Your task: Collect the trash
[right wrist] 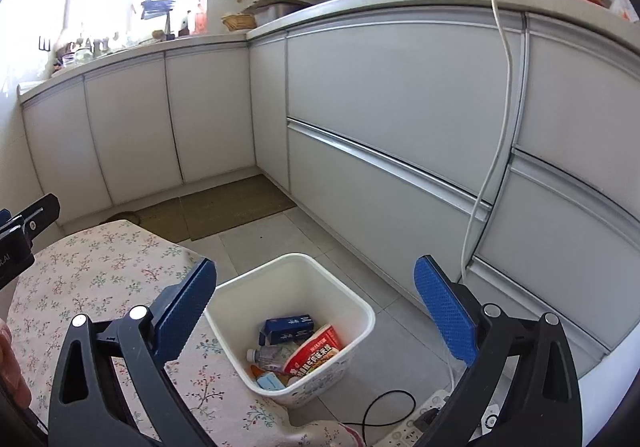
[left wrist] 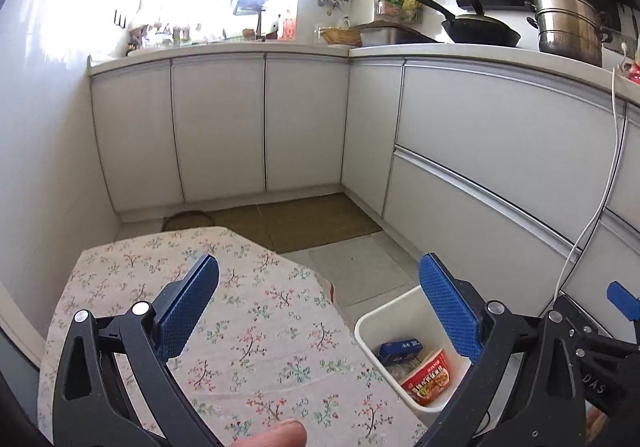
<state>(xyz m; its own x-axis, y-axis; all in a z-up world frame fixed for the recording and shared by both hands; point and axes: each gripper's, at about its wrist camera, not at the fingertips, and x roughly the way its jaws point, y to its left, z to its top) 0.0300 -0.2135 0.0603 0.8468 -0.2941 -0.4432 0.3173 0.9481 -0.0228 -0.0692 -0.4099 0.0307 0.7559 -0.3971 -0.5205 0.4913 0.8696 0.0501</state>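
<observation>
White bin (right wrist: pixel 294 323) sits on floor right of tabletop (right wrist: pixel 100 263), w/ trash inside: red cup (right wrist: pixel 316 351), blue carton (right wrist: pixel 290 327). Left tool (left wrist: pixel 320 307) and right tool (right wrist: pixel 316 311) spread, empty. Risk: cable (right wrist: pixel 384 413) near bin could snag.

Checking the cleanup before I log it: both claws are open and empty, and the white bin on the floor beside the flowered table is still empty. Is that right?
Not quite. The left claw and right claw are open and empty, and the white bin stands on the floor beside the flowered table, but it is not empty: the right wrist view shows a red noodle cup, a blue carton and a plastic bottle inside.
</observation>
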